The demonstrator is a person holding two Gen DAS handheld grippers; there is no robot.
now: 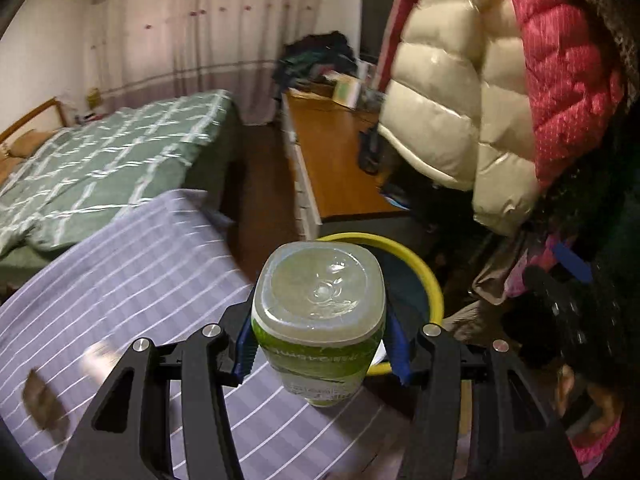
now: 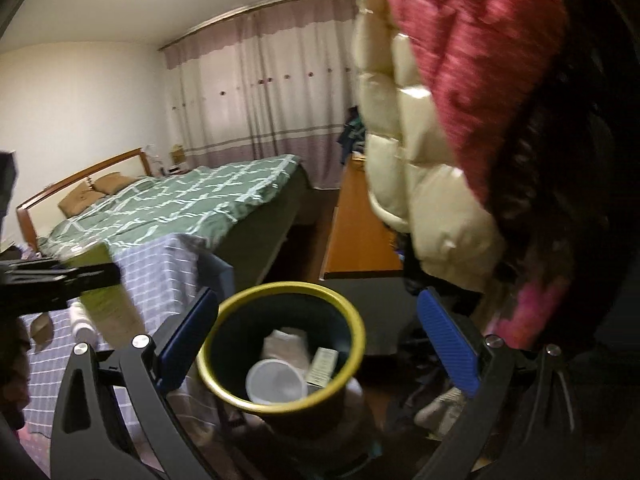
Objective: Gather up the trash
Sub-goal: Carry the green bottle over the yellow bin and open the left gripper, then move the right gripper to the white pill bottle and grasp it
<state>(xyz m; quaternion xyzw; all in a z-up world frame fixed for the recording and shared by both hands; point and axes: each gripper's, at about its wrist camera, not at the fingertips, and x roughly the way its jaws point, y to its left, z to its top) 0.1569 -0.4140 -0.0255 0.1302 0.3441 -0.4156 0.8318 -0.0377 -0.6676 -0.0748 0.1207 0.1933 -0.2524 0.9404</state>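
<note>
In the left wrist view, the left gripper (image 1: 320, 344) clamps a plastic bottle (image 1: 320, 320) with a green label between its blue pads (image 1: 245, 346). The bottle's long axis runs along the fingers, its clear base turned toward the camera's far side and upward. It sits above the near rim of a yellow-rimmed bin (image 1: 430, 280), over the edge of a striped purple cloth (image 1: 140, 272). A wooden desk (image 1: 336, 168) and hanging puffer jackets (image 1: 460, 92) crowd the right side; dark floor lies open between bed (image 1: 112, 160) and desk.

In the right wrist view, the right gripper (image 2: 320, 340) stands wide with nothing between its pads, framing the bin (image 2: 352, 332), which holds a white cup (image 2: 276, 384) and a small carton (image 2: 322, 366). At the left edge the bottle (image 2: 104, 300) appears blurred, tilted, beside the bin.
</note>
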